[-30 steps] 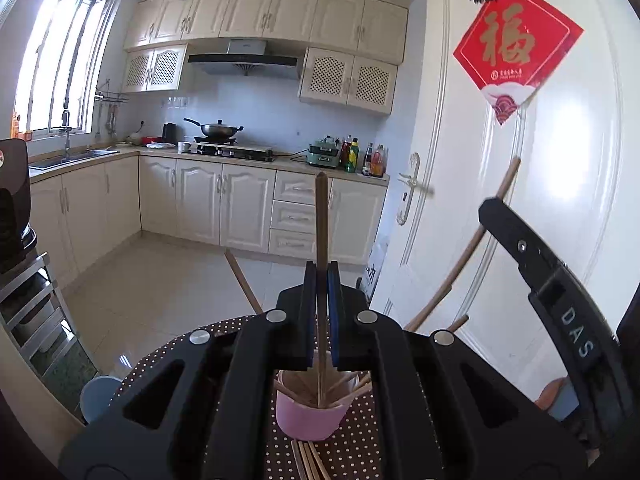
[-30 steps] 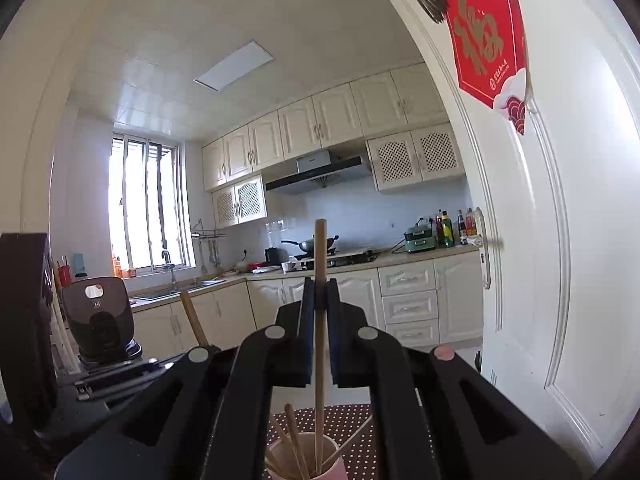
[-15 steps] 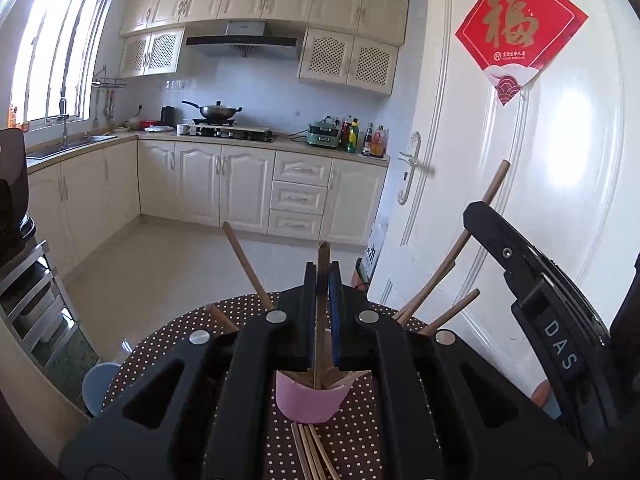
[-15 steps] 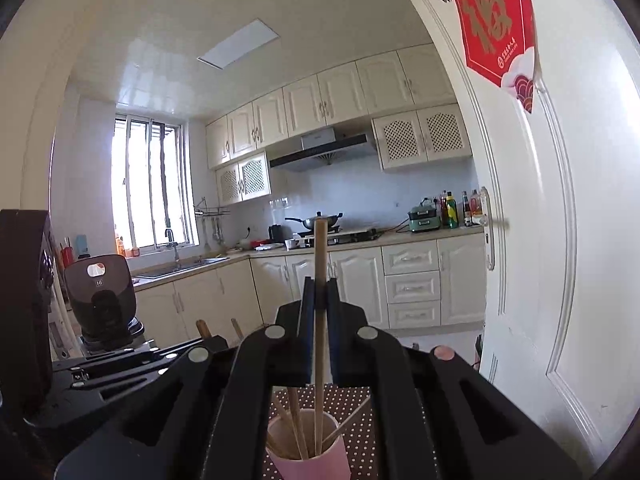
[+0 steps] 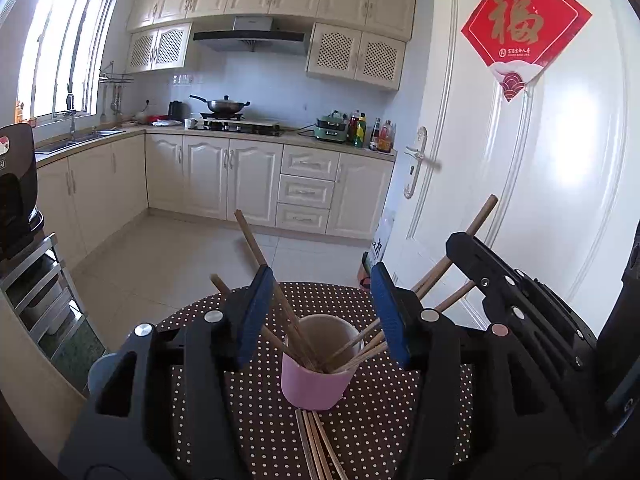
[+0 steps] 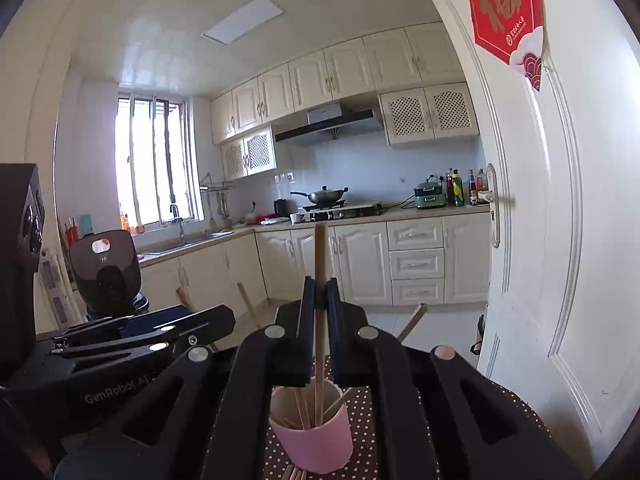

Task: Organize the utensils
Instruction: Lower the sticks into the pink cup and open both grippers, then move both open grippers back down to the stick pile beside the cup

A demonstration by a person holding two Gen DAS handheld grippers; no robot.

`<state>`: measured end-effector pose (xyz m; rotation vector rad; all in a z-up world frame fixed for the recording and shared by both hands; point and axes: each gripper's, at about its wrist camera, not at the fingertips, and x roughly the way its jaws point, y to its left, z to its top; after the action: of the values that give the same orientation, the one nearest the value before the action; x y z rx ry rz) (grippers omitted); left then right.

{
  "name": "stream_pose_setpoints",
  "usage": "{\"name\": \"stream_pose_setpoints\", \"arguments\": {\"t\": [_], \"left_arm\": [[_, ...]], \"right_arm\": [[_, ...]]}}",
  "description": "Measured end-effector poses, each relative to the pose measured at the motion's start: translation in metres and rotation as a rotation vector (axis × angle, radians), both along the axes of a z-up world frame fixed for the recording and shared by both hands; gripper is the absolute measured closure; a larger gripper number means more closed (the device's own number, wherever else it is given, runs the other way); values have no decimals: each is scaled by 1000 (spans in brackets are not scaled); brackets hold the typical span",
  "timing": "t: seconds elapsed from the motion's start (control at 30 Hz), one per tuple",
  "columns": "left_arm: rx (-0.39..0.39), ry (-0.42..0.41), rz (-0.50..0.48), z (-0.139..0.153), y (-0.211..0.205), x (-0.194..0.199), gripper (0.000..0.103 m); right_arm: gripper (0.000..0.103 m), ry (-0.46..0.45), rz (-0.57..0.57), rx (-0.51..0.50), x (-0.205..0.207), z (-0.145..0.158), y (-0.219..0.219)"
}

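A pink cup [image 5: 316, 376] stands on the brown dotted tablecloth [image 5: 372, 424] with several wooden chopsticks [image 5: 360, 350] leaning in it. My left gripper [image 5: 322, 312] hangs just above the cup. Its jaws are opening, the blue pads stand apart, and nothing is pressed between them. A few loose chopsticks [image 5: 316, 444] lie in front of the cup. My right gripper [image 6: 320, 292] is shut on one upright chopstick [image 6: 320, 252] whose lower end reaches into the pink cup [image 6: 312, 436]. In the left wrist view the right gripper [image 5: 466, 246] comes in from the right.
A white door [image 5: 540, 184] with a red paper sign stands close on the right. A metal rack [image 5: 36, 292] with a black appliance [image 5: 16, 184] and a blue stool [image 5: 100, 368] lie at the left. Kitchen cabinets line the far wall.
My left gripper's jaws have parted and let go of the chopstick, which now leans in the cup. The right gripper keeps its chopstick and has tipped down a little.
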<state>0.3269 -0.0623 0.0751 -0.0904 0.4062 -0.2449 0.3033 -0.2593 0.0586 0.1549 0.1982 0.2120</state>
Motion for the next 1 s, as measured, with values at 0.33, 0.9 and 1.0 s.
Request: {"name": "stream_pose_setpoints", "arguments": {"t": [0.33,0.9,1.0], "left_arm": [[6,-11,15,10,4,-18,48],[26,41,0,0,19,-77,43],[44,88,-21,-13,18,-82,43]], "right_arm": [[85,6,7,0,-14,10,0],[75,53,11,-8,-75,4,-3],[74,107,26,-16,-79,-13,1]]}}
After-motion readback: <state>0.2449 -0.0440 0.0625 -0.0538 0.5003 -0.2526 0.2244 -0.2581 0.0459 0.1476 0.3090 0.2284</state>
